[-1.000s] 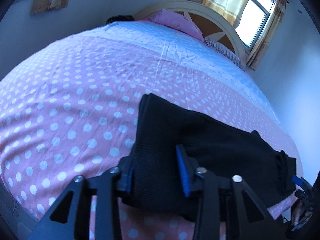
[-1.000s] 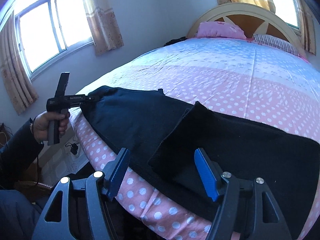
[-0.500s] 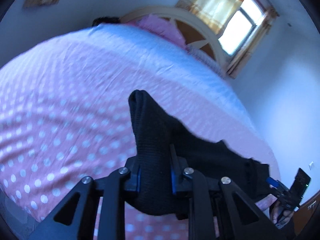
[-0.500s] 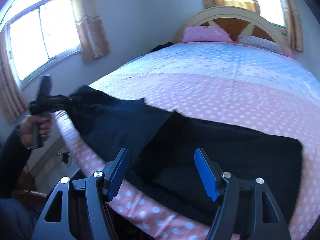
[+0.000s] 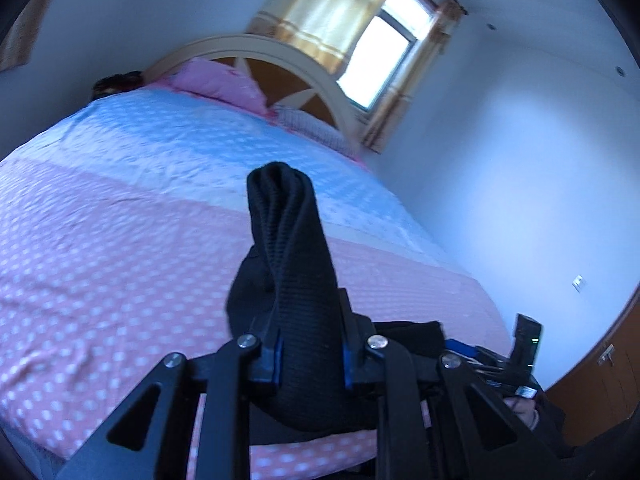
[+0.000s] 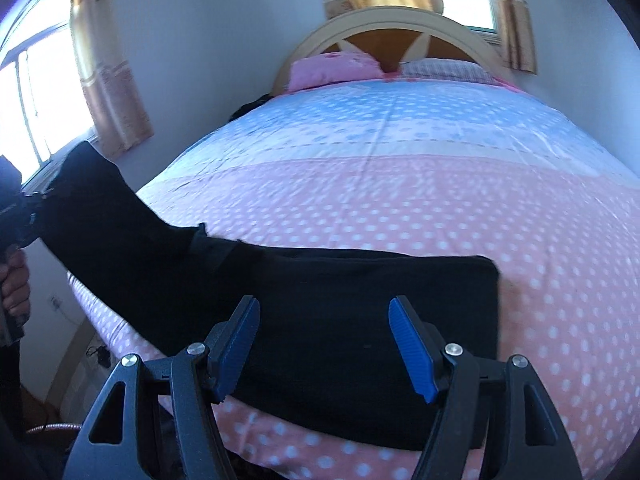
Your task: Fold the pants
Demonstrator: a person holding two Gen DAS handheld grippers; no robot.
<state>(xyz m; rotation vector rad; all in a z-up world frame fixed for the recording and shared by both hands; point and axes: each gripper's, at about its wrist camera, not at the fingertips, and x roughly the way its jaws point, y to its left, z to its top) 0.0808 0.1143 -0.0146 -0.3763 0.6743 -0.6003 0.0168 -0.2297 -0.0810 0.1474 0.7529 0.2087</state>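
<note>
Black pants [image 6: 360, 300] lie across the near edge of the bed. My left gripper [image 5: 310, 364] is shut on one end of the pants [image 5: 292, 264] and holds it lifted above the bed, the cloth standing up in a bunched fold. In the right wrist view that raised end [image 6: 88, 200] hangs at the far left beside the left gripper [image 6: 16, 216] and a hand [image 6: 14, 280]. My right gripper [image 6: 324, 344] is open just above the flat part of the pants, with nothing between its blue pads [image 6: 408, 344].
The bed [image 6: 400, 184] has a pink and blue dotted cover. Pillows [image 6: 336, 68] and a curved headboard [image 6: 400, 28] stand at the far end. Curtained windows [image 6: 32, 92] are at left and behind. A wall [image 5: 520, 160] runs along the bed's right side.
My left gripper went from open to shut on the end of the pants and lifted it up off the bed. My right gripper stayed open over the flat part.
</note>
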